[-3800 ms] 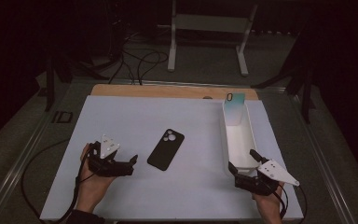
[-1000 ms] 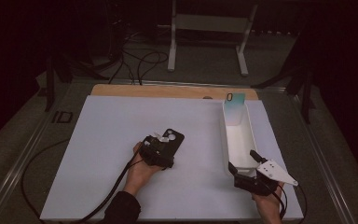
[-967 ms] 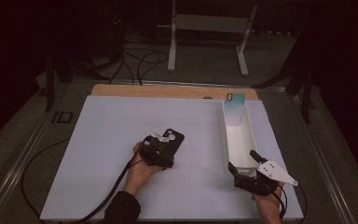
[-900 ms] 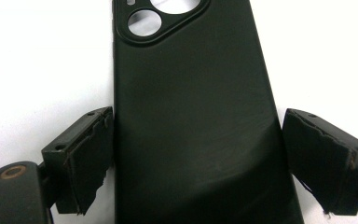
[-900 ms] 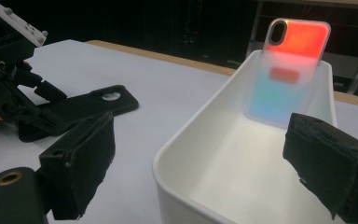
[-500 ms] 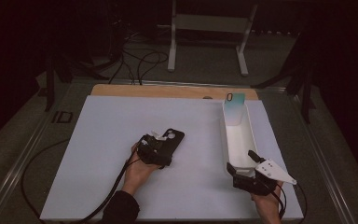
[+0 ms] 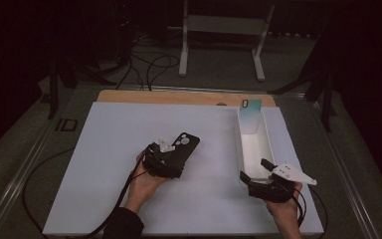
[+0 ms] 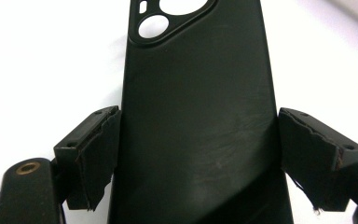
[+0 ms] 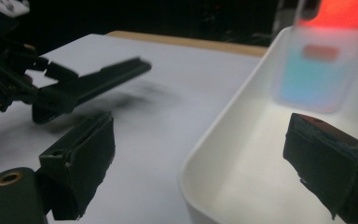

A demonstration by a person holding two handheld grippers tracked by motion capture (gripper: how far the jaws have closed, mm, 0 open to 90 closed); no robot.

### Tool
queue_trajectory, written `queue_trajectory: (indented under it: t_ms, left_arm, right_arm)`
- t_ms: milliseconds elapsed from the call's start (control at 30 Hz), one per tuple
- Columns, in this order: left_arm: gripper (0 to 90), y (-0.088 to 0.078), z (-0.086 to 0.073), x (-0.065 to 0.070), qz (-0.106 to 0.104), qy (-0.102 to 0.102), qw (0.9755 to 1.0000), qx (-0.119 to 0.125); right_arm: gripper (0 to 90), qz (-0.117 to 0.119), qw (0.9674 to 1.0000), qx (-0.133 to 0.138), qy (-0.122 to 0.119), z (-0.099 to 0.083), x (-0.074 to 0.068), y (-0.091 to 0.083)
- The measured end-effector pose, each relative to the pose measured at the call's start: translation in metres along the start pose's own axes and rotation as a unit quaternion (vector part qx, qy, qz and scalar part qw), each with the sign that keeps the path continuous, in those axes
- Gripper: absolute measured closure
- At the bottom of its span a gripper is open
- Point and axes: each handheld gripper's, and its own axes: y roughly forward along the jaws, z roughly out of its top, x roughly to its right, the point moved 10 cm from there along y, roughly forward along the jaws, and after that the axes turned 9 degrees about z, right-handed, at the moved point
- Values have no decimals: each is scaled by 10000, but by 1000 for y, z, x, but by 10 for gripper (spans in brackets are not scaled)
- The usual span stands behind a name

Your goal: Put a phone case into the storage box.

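Note:
A black phone case point(image 7: 185, 143) with round camera cut-outs sits in my left gripper point(image 7: 174, 155), which is shut on its two long edges. In the left gripper view both pads point(image 8: 98, 149) press the case point(image 8: 196, 93) at its sides. The right gripper view shows that case point(image 9: 107, 77) tilted and off the white mat. My right gripper point(image 7: 254, 170) rests open at the near end of a long white tray point(image 7: 239, 149), with nothing gripped between its fingers point(image 9: 81, 163). A translucent teal case point(image 7: 250, 114) leans upright against the tray's far end.
The white mat point(image 7: 104, 149) covers a wooden tabletop point(image 7: 179, 97). A cable point(image 7: 40, 174) trails from the left gripper across the mat's left side. A metal stand point(image 7: 219, 35) and loose cables lie on the dark floor beyond the table.
My left gripper came from the mat's left side to the black case and closed on it. In the last second the case has risen off the mat. The right gripper has stayed put.

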Motion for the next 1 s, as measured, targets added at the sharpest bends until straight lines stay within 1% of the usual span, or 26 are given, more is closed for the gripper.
queue_trajectory:
  t_ms: [67,133,200,267,300,367,500,600,700,800,833,900,1000]
  left_arm:
    - [166,-9,5,4,-93,58,9998,168]
    - [165,-14,8,8,-133,146,9995,247]
    - [164,-20,12,13,-221,248,9988,347]
    - [163,-24,16,18,-303,360,9979,446]
    - [163,-25,18,20,-342,368,9975,496]
    - [162,-30,22,25,-422,457,9962,610]
    - [162,-38,29,35,-527,579,9938,792]
    - [162,-44,34,43,-630,659,9915,924]
    - [161,-49,39,50,-705,763,9888,1070]
    - [160,-53,42,57,-788,890,9857,1194]
    - [160,-54,42,59,-831,927,9849,1204]
    - [160,-56,42,63,-850,972,9836,1260]
    - [158,-59,43,67,-963,1027,9803,1385]
  right_arm:
    - [89,132,9998,-62,120,2,-2,3]
    - [89,254,9993,-97,257,4,-3,6]
    - [90,364,9985,-106,393,8,-4,10]
    - [89,425,9980,-157,445,11,-5,13]
    - [90,464,9978,-180,448,14,-6,16]
    - [90,553,9973,-213,429,20,-11,19]
    - [131,734,9962,-186,420,34,-20,25]
    - [137,833,9957,-240,341,42,-27,31]
    - [147,945,9945,-276,345,48,-34,39]
    - [156,1053,9930,-331,414,51,-40,47]
    - [159,1075,9926,-375,411,51,-42,50]
    - [166,1141,9916,-447,425,51,-46,56]
    - [224,1300,9885,-481,596,50,-51,62]
